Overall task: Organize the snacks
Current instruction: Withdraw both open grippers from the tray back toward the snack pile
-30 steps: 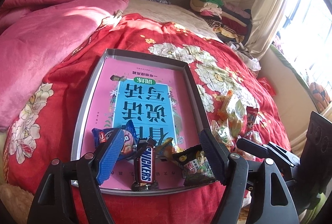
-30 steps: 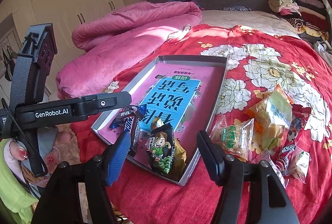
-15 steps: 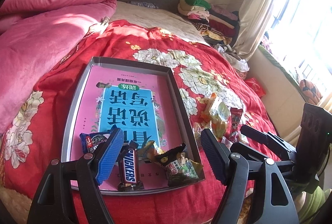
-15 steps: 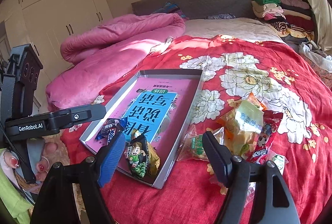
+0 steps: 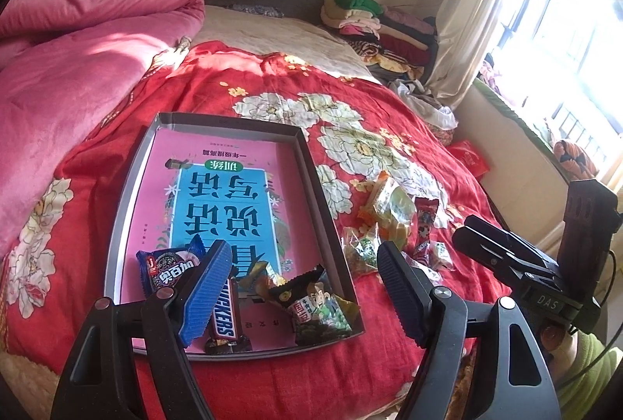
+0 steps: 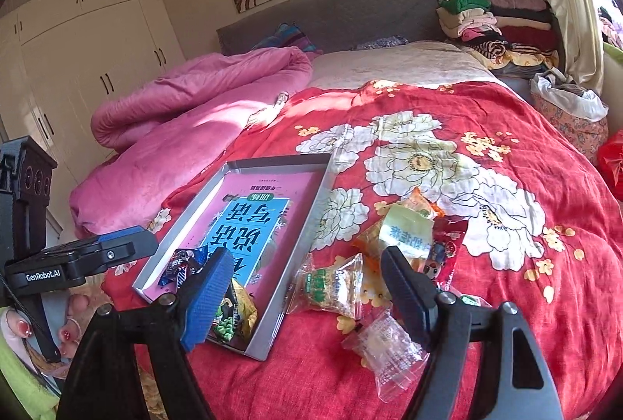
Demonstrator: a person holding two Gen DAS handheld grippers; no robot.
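A: Snacks (image 6: 331, 287), split two ways. Some in the tray (image 5: 128, 209), the rest loose on the red quilt (image 6: 506, 264) just beside its right wall.

B: In the tray, what exactly?

A: Four by the near end: blue biscuit pack (image 5: 163, 270), Snickers (image 5: 224, 318), a gold-wrapped piece (image 5: 261, 274), green pea bag (image 5: 319, 307). All lying on the pink-and-blue book cover (image 5: 229, 194) lining the bottom. Far end bare.

B: And outside?

A: A small heap. Clear green-label pack (image 6: 331, 287) nearest the tray wall, clear empty-looking wrapper (image 6: 385, 350) closest to the camera, pale green bag (image 6: 405, 233) on top of orange ones, red pack (image 6: 447, 252) behind, a small white-green piece at the far edge. Exact count hard to tell, packs overlapping.

B: So, progress?

A: Roughly halfway, judging by the piles. Gathering left to do, maybe some tidying within the tray too.

B: Grippers?

A: Left gripper (image 5: 303, 287): spread wide, nothing between the pads, above the tray's near end. Right gripper (image 6: 307, 297): also wide apart, empty, framing the green-label pack but not touching it. Likely next pick, at a guess.

B: Further out?

A: Pink duvet (image 5: 58, 69) bunched left of the tray, folded clothes (image 6: 498, 26) stacked by the headboard, window on the right.
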